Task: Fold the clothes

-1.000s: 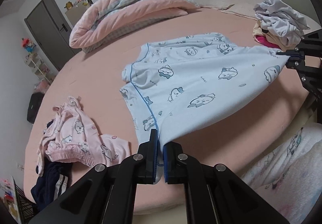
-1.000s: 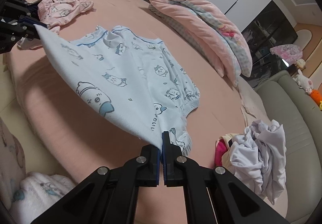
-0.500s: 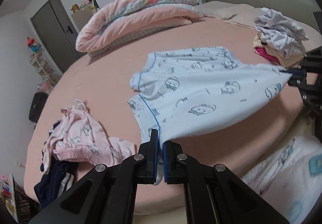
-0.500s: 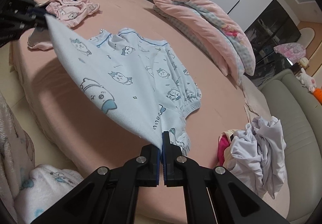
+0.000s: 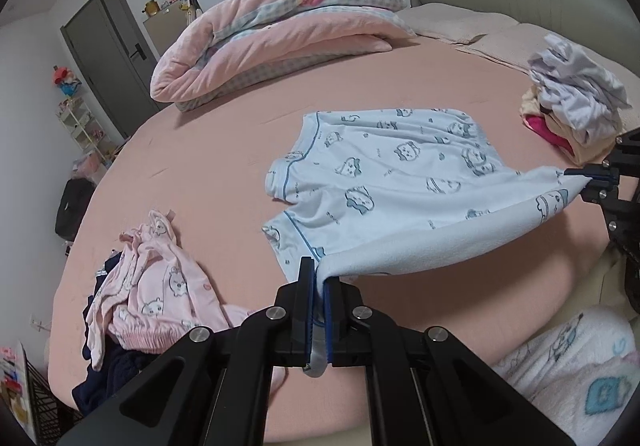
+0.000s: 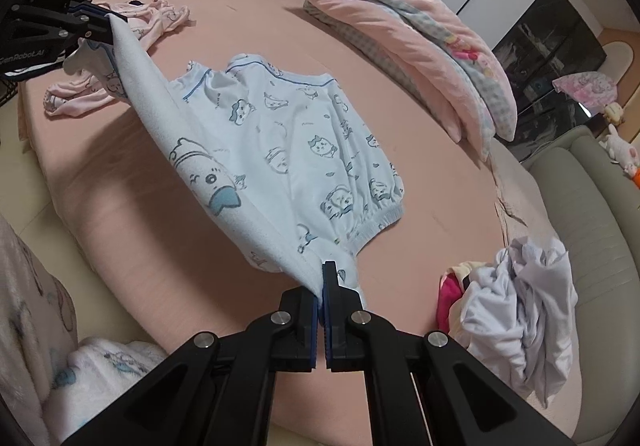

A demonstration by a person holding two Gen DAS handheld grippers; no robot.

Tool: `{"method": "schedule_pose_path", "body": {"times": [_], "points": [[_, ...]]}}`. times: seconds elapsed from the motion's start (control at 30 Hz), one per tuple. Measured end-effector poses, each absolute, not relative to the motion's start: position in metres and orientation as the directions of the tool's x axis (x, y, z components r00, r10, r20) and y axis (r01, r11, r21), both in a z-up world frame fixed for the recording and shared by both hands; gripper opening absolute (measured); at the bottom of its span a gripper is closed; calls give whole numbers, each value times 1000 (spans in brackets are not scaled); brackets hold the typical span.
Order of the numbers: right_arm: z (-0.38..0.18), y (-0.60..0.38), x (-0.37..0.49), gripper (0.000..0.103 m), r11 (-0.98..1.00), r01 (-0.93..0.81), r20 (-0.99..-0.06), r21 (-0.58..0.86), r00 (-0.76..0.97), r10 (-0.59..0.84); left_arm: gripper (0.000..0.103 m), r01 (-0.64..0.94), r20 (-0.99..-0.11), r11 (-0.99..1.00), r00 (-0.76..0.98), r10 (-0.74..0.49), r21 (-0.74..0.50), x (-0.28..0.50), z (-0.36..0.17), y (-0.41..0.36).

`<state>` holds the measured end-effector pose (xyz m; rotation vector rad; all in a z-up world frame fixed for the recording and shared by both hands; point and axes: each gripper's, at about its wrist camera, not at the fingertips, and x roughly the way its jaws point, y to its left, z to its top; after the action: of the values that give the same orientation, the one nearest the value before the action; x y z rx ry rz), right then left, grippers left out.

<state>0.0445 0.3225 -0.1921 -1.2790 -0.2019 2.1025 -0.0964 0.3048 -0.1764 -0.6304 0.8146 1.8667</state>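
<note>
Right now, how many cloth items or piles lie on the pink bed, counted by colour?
Light blue: 1, the printed garment
Pink: 2, the pajama heap and the folded quilt
White: 1, the crumpled pile
Total: 4

Soft cloth on a matt bed

Light-blue top: fleecy matt cloth; bedsheet: smooth pink cloth; quilt at eleven o'clock: plush

Left tool clamped shut, angled downward, right tool likewise clamped, angled downward
</note>
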Motion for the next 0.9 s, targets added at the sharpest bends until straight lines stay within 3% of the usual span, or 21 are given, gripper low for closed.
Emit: {"method": "schedule_pose_path", "body": {"times": [0.9], "points": [[-177, 424, -1, 2, -783, -519, -811, -343, -257, 525, 3, -943, -762, -252, -327, 559, 220, -178, -160, 432]]}}
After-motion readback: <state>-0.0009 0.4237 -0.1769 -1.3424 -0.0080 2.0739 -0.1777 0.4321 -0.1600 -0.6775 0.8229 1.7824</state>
